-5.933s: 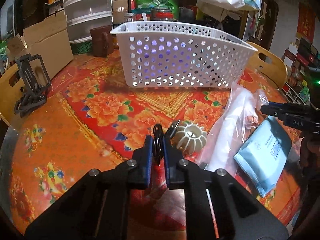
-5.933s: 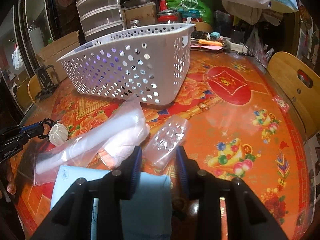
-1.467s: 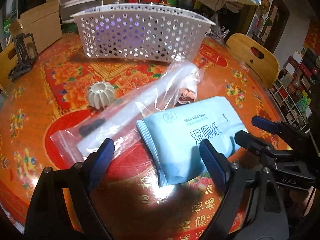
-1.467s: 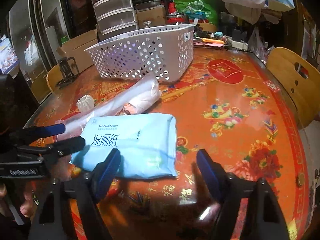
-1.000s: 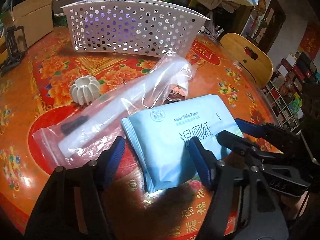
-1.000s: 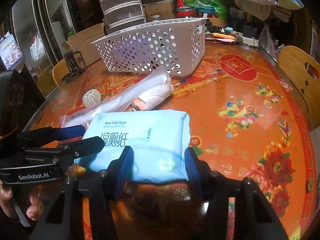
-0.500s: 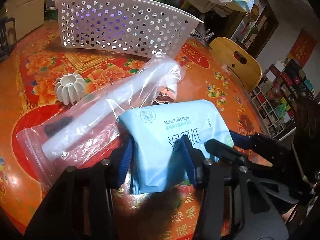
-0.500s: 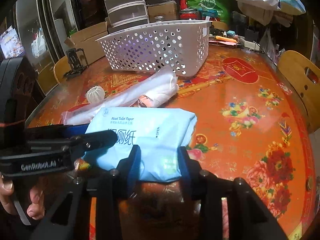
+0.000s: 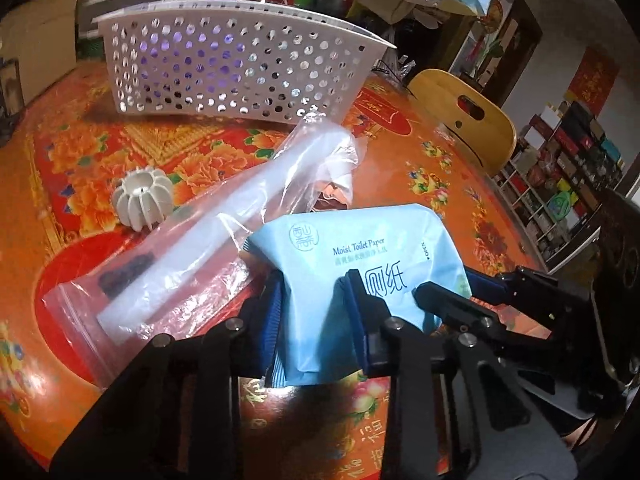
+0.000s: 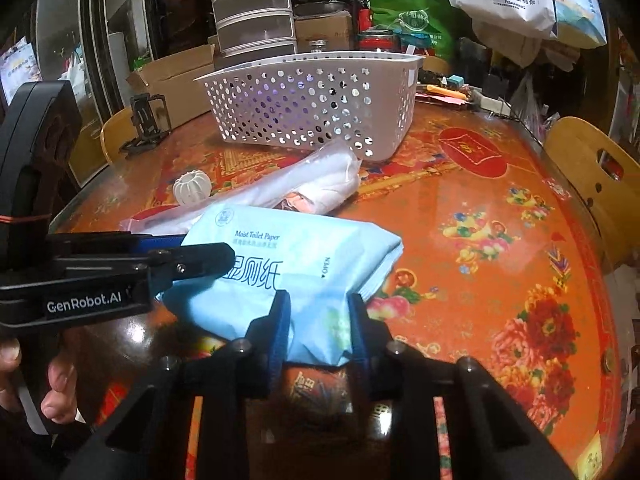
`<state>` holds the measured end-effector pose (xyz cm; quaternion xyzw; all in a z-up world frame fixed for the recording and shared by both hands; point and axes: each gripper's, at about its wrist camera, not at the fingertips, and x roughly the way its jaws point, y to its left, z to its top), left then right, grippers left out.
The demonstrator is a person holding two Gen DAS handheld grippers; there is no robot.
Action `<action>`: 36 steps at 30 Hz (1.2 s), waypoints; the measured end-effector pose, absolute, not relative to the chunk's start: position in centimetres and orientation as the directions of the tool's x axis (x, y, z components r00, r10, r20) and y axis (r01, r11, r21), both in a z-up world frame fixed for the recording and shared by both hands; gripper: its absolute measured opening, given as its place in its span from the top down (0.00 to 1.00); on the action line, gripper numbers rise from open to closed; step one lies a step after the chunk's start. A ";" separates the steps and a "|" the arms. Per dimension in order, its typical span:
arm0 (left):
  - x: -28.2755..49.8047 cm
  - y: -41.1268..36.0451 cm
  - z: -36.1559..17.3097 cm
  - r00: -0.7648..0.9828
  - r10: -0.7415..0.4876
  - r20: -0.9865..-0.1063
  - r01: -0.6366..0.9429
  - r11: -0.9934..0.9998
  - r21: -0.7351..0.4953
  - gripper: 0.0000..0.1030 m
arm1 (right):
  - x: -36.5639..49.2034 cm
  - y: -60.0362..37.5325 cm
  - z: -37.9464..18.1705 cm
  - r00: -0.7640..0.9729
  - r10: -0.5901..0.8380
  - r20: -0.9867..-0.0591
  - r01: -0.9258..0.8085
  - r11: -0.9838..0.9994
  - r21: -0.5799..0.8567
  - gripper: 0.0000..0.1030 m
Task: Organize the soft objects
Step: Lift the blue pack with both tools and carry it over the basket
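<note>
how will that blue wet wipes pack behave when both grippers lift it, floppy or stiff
Probably floppy: the blue wipes pack already buckles and creases where the right gripper and left gripper, whose jaws have just been closing, pinch it. Its glossy film may be slippery, so it could slide. Gripped near two ends, the middle will likely sag little.

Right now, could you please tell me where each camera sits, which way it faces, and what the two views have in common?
Left wrist: on the left gripper, angled down over the table toward the basket; its own jaws pinch the blue wipes pack, the right gripper at right.
Right wrist: on the right gripper, facing the basket from the other side; own jaws pinch the pack, with the left gripper and the person's fingers at left.
Shared: pack, clear bag, white ribbed ball, basket.
</note>
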<state>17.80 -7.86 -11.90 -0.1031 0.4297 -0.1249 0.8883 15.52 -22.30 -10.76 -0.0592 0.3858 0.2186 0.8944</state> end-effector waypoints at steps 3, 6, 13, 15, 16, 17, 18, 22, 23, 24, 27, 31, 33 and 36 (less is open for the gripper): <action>17.5 -8.0 -11.7 0.612 -0.296 -0.734 0.143 0.953 -0.266 0.74 | 15.3 -22.1 -10.7 0.613 0.342 -0.712 -0.434 0.899 0.058 0.74; 17.6 -7.6 -11.6 0.615 -0.301 -0.729 0.143 0.951 -0.272 0.74 | 15.2 -22.0 -10.6 0.619 0.342 -0.707 -0.434 0.899 0.056 0.75; 17.0 -7.0 -10.3 0.645 -0.303 -0.702 0.150 0.950 -0.273 0.74 | 14.9 -21.6 -9.4 0.640 0.351 -0.683 -0.441 0.896 0.047 0.75; 16.9 -6.9 -9.6 0.658 -0.299 -0.691 0.151 0.952 -0.267 0.74 | 14.9 -21.4 -8.6 0.650 0.356 -0.671 -0.445 0.895 0.043 0.75; 16.8 -6.8 -9.1 0.665 -0.296 -0.686 0.153 0.953 -0.263 0.74 | 14.9 -21.3 -8.3 0.654 0.356 -0.667 -0.446 0.894 0.040 0.75; 16.8 -6.6 -8.6 0.672 -0.296 -0.679 0.153 0.952 -0.264 0.74 | 14.9 -21.2 -7.9 0.660 0.357 -0.661 -0.447 0.894 0.037 0.75; 16.9 -6.5 -8.2 0.677 -0.296 -0.674 0.154 0.952 -0.263 0.74 | 15.0 -20.9 -7.3 0.667 0.358 -0.653 -0.449 0.893 0.031 0.75; 16.9 -5.6 -5.7 0.710 -0.290 -0.642 0.156 0.953 -0.258 0.74 | 15.3 -20.2 -5.0 0.689 0.368 -0.624 -0.460 0.888 0.016 0.75; 16.9 -5.4 -4.9 0.720 -0.286 -0.632 0.156 0.954 -0.254 0.74 | 15.4 -20.0 -4.5 0.694 0.371 -0.617 -0.462 0.887 0.013 0.75; 16.9 -5.3 -4.3 0.728 -0.282 -0.625 0.156 0.956 -0.250 0.74 | 15.6 -19.8 -3.9 0.701 0.372 -0.609 -0.464 0.886 0.007 0.75; 17.2 -4.6 -2.0 0.754 -0.272 -0.598 0.155 0.958 -0.239 0.74 | 16.2 -19.1 -1.9 0.715 0.383 -0.585 -0.472 0.881 0.000 0.75; 17.9 -3.7 0.9 0.784 -0.258 -0.565 0.157 0.962 -0.222 0.74 | 17.5 -18.6 0.7 0.724 0.410 -0.555 -0.487 0.874 0.011 0.75; 18.5 -3.5 2.1 0.795 -0.250 -0.553 0.156 0.965 -0.211 0.74 | 18.2 -18.3 1.7 0.730 0.413 -0.544 -0.487 0.873 0.009 0.75; 19.7 -3.1 3.9 0.807 -0.245 -0.537 0.160 0.967 -0.200 0.74 | 19.4 -17.8 3.2 0.741 0.417 -0.527 -0.488 0.873 0.005 0.76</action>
